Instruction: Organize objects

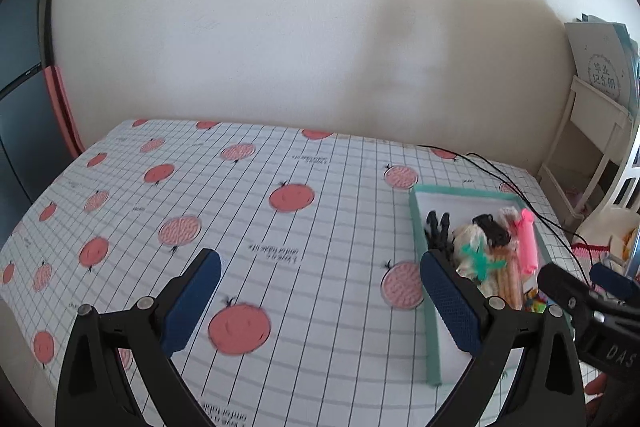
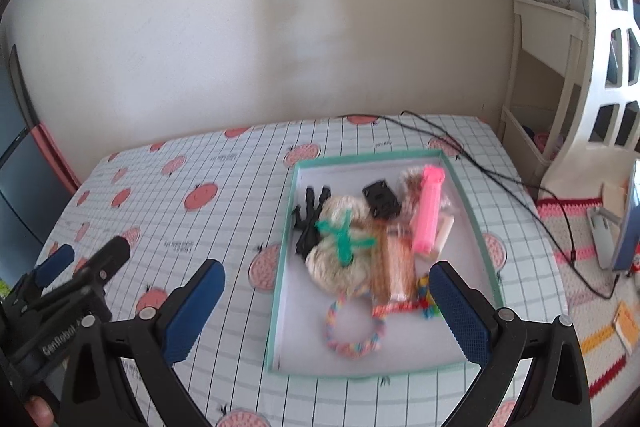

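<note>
While I look through the left wrist camera, my left gripper (image 1: pixel 320 301) hangs with its blue-padded fingers spread wide and nothing between them, above the white grid-patterned tablecloth with red fruit prints (image 1: pixel 248 211). Off to its right sits the shallow teal-rimmed white cardboard box (image 1: pixel 424 311), and my right gripper (image 1: pixel 588 281) shows at the far right edge beside that box. Through the right wrist camera, my right gripper (image 2: pixel 326 303) is likewise spread wide and holds nothing, poised over the near end of the box (image 2: pixel 280 291). Inside lie a pink plastic tube (image 2: pixel 427 215), a black toy hand (image 2: pixel 310 219), a cream fluffy pouch with a green pipe-cleaner bow (image 2: pixel 340 255), a small black plastic piece (image 2: pixel 380 201) and a pastel braided ring (image 2: pixel 352 331), all piled together. A black cable (image 2: pixel 496 175) trails across the cloth behind the box.
</note>
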{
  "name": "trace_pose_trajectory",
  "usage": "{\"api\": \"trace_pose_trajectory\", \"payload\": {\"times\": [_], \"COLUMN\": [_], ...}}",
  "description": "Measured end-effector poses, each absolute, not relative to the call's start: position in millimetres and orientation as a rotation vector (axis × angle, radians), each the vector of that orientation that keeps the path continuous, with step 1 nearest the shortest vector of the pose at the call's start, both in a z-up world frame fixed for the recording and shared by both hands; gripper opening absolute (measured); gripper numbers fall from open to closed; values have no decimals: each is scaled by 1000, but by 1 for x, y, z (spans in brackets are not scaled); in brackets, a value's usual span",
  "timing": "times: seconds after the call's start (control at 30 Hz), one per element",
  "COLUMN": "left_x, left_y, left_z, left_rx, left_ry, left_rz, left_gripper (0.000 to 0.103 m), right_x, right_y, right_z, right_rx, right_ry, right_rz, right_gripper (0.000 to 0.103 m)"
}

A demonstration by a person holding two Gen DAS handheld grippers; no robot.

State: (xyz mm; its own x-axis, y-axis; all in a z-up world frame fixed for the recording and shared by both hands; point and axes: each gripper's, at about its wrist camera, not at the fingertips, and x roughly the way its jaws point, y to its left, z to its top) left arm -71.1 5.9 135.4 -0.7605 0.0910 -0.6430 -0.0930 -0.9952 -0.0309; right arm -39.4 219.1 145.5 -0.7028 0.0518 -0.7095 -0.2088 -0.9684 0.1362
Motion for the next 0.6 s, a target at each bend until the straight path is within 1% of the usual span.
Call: {"api": "trace_pose_trajectory", "payload": {"times": [0.2,0.43,0.6], "left_x": [-43,-17,-2], "left_y": [-10,-29,-38], "left_z": [116,89,74], "left_rx": [-1065,-1131,-1158], "left_ry": [32,-36,-26], "left_rz": [2870,2840,2840], "left_gripper": [100,100,100], "right_x": [-10,18,35], "right_y": [207,199,196], "right_z": [130,103,93], "right_rx": [-1147,-1192,-1185], "right_ry": [324,361,375], "right_rz": [2743,2728,2717], "right_gripper": [103,103,103]}}
